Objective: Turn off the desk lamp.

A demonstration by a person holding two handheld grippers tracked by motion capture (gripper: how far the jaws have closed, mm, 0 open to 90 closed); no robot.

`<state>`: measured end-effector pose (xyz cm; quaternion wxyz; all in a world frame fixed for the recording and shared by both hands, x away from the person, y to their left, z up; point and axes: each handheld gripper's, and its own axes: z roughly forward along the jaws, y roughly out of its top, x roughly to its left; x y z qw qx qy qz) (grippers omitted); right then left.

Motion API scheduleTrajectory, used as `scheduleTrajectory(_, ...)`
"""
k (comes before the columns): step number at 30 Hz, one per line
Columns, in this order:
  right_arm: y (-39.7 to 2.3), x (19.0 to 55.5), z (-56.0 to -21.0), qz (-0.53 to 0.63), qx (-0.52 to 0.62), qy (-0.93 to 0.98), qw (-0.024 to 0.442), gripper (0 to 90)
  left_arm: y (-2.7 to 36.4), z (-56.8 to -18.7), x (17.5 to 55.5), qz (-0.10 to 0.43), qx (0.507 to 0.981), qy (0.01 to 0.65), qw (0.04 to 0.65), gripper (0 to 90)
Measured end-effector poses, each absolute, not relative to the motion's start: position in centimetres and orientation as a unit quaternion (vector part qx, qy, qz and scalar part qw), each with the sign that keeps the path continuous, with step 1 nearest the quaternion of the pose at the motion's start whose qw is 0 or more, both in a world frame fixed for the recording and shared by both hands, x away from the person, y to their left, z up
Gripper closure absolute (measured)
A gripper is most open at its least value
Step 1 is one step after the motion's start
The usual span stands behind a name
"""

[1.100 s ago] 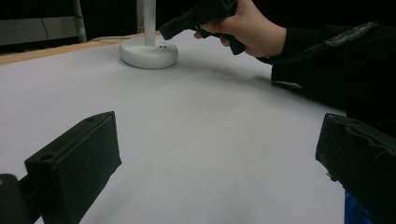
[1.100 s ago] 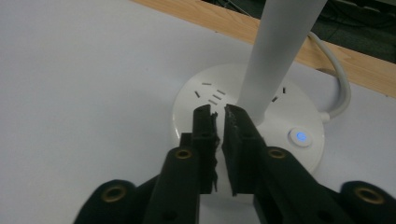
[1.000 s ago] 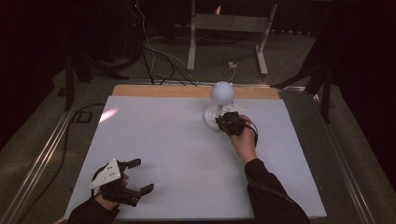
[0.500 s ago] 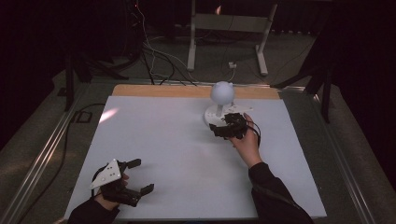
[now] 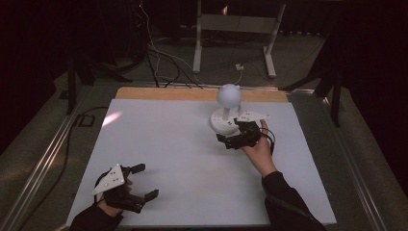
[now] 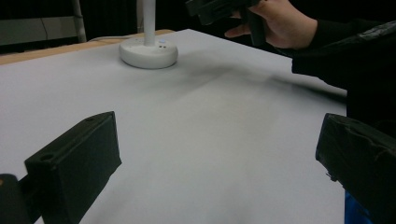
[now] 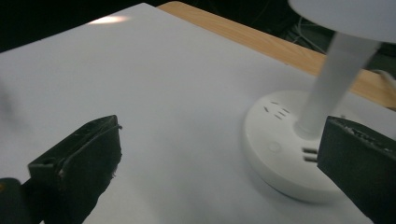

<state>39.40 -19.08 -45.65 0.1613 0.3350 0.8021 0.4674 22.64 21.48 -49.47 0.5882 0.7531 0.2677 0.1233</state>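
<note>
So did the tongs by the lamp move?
Yes. The right tongs have slid back from the white lamp toward the person, and now sit just off its base, jaws having just opened with nothing between them.

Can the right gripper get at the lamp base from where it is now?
Probably yes. The right gripper sits open just beside the lamp base, and only bare table lies between them.

R tool (image 5: 230,135) jaws just opened wide, nothing between; L tool (image 5: 144,182) open, low.
</note>
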Motion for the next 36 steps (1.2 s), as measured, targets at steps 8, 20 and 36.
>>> scheduleTrajectory(8,-21.4,37.6,-45.7,0.459,0.341,0.803,0.166,0.0,21.5,-49.5,22.6,0.124,0.754,0.267,0.588,0.5)
scheduleTrajectory(20,-25.1,33.6,-47.0,0.456,0.353,0.801,0.160,0.0,21.5,-49.4,22.6,0.123,0.753,0.266,0.589,0.5)
scheduleTrajectory(36,-28.9,28.0,-49.8,0.430,0.376,0.808,0.142,0.0,21.5,-49.3,22.5,0.125,0.753,0.265,0.589,0.5)
